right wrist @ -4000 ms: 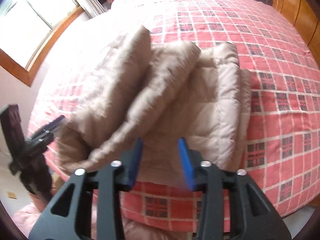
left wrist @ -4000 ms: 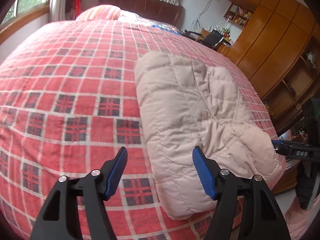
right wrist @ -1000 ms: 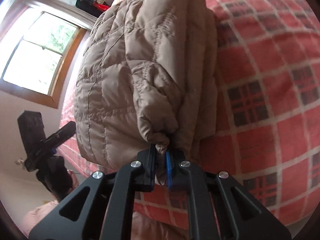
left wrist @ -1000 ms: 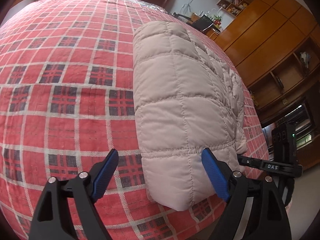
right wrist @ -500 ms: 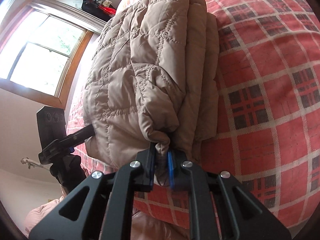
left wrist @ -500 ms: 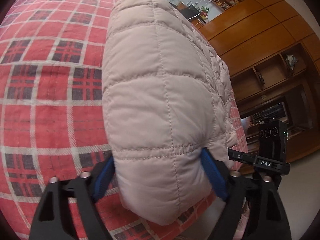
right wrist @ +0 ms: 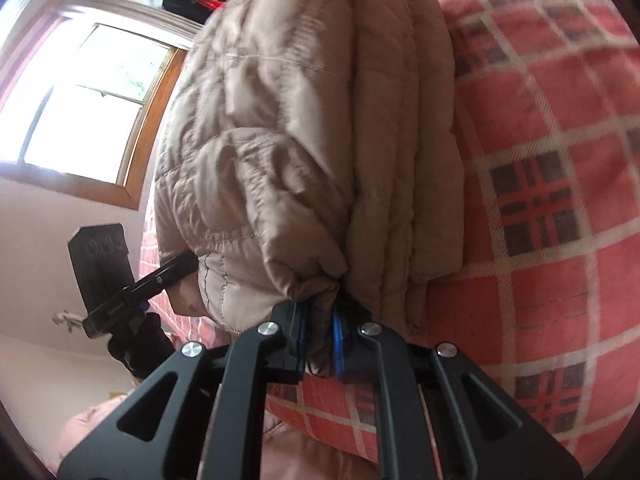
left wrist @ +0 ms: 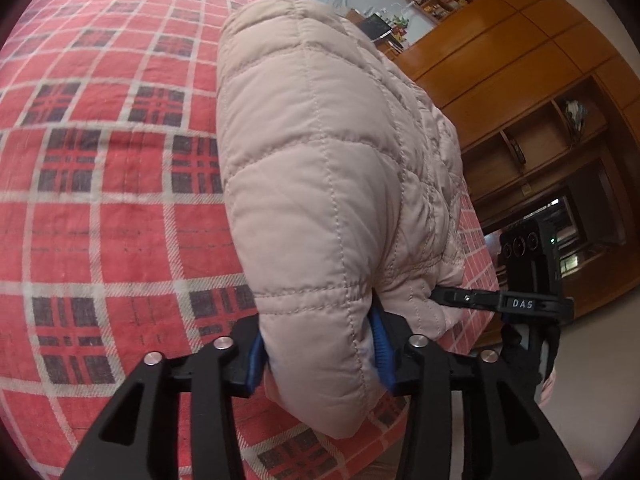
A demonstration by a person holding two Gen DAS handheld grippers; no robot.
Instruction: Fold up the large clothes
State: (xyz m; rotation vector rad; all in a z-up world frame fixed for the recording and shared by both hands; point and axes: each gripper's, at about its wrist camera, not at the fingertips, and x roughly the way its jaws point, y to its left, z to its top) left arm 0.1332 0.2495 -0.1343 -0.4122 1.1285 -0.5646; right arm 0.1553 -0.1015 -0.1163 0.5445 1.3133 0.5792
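Observation:
A beige quilted puffer jacket (left wrist: 320,152) lies folded in thick layers on the red plaid bedspread (left wrist: 100,200), near the bed's front edge. My left gripper (left wrist: 318,354) is shut on the jacket's near left end, its blue pads pressed into the padding. In the right wrist view the same jacket (right wrist: 288,140) rises as a stack of folds, and my right gripper (right wrist: 320,340) is shut on a bunched cuff at its near end. Each gripper shows in the other's view: the right one (left wrist: 520,304) and the left one (right wrist: 120,300).
Wooden wardrobes and open shelves (left wrist: 540,100) stand right of the bed. A bright window with a wooden frame (right wrist: 80,112) is on the left wall. The bedspread (right wrist: 540,200) stretches away on both sides of the jacket. A pink garment (right wrist: 92,432) shows at the lower left.
My left gripper has moved in around the jacket's end and shut on it; it stood open a second ago. My right gripper stays shut on the cuff, and the view has drawn closer.

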